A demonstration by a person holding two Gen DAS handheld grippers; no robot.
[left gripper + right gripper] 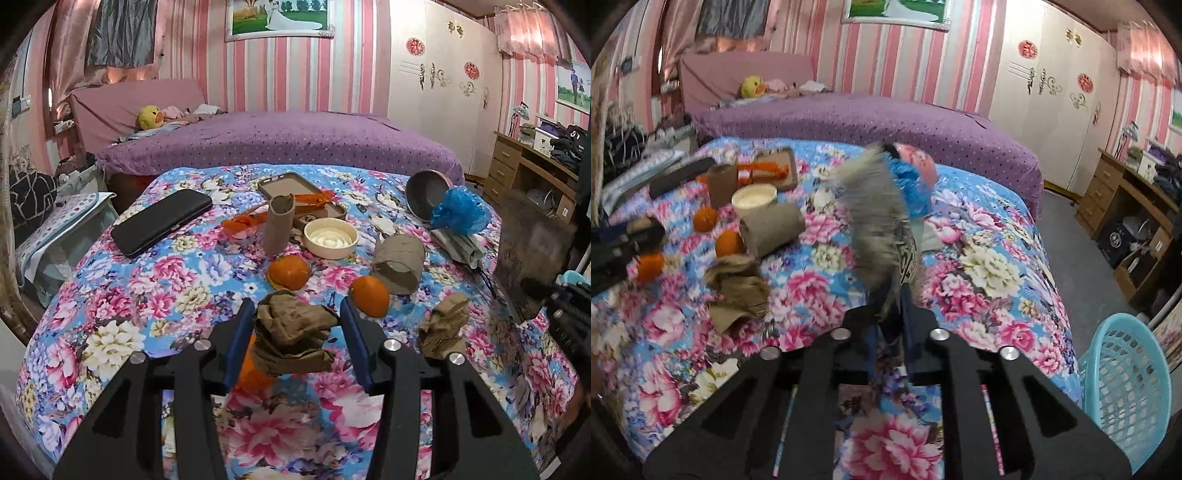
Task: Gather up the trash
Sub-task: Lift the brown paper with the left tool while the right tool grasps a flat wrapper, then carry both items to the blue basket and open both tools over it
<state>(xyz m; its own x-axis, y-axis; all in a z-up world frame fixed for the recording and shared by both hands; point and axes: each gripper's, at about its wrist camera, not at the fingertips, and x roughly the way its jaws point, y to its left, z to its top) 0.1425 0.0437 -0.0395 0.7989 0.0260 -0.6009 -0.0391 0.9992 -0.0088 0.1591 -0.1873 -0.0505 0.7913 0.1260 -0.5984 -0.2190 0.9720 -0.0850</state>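
Paper wad, brown and crumpled, between left tongs

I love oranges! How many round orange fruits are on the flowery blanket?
3. One round orange fruit lies near the cream lid, one beside the fallen cardboard tube, and one sits mostly hidden under the crumpled brown paper. More may be hidden.
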